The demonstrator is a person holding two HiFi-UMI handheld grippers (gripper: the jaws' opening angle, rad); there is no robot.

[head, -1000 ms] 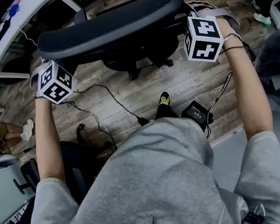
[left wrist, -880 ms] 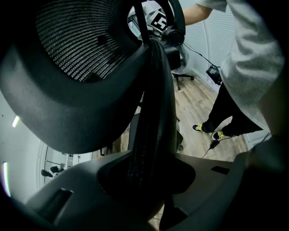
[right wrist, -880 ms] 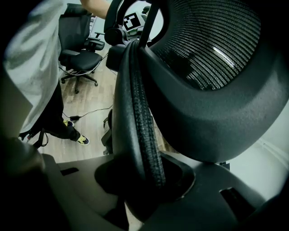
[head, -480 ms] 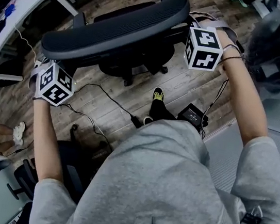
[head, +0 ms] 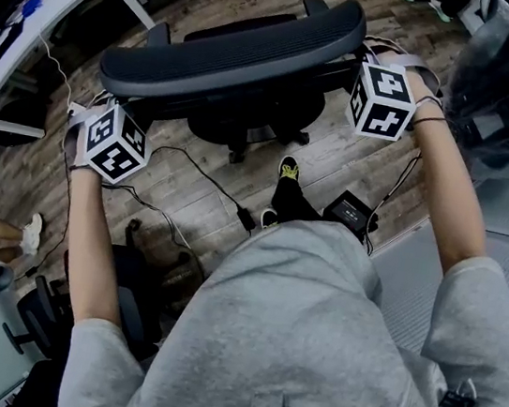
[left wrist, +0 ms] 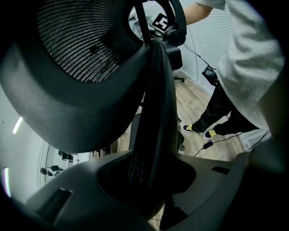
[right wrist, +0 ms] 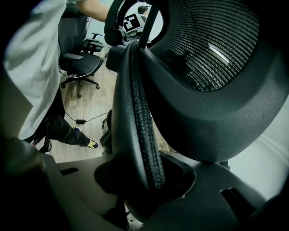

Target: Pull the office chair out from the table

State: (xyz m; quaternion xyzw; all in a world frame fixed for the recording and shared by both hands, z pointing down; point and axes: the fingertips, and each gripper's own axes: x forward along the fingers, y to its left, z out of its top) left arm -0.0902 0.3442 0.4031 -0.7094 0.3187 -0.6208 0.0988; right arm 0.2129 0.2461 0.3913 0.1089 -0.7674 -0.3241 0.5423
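1. Room: wooden floor (head: 337, 158), cables (head: 194, 165) trailing; white bench (head: 36, 18) shows only in head view.
2. The office chair (head: 228, 61) stands near that bench.
3. Claw views alone show me mesh (right wrist: 212, 49): left claw (left wrist: 149, 180) and right claw (right wrist: 144, 180) each clamped on the backrest rim (left wrist: 158, 99).

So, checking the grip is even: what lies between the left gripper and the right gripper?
The office chair's backrest spans that stretch in the head view, left gripper and right gripper each clamped on one side edge.
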